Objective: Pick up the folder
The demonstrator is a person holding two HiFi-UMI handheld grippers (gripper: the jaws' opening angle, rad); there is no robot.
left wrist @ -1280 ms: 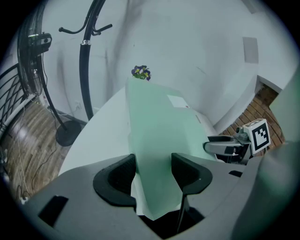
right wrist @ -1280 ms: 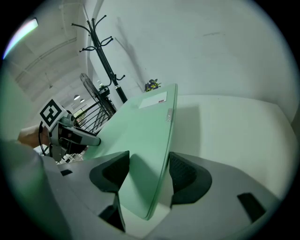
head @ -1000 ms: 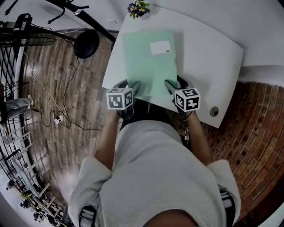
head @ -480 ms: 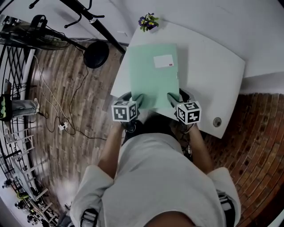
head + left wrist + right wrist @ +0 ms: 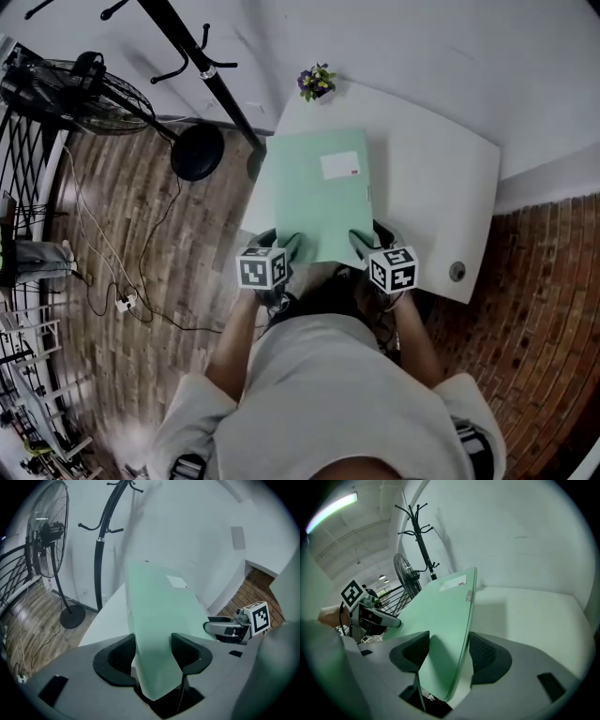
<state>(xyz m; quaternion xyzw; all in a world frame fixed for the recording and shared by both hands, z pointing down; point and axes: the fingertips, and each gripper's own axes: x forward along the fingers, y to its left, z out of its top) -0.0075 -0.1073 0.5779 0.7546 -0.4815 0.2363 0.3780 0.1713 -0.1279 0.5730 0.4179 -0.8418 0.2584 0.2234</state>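
- Folder (image 5: 317,197): pale green, held out flat over the white table (image 5: 441,187), with a white label (image 5: 339,165) near its far right corner.
- Left gripper (image 5: 284,247) pinches the folder's near-left corner, a jaw pressed to each face.
- Right gripper (image 5: 364,246) pinches the near-right corner the same way.
- The folder casts a shadow on the table at its right edge.
- A small flowerpot (image 5: 317,82) sits at the table's far corner.
- A coat stand (image 5: 202,66) and a fan (image 5: 84,89) stand off to the left.
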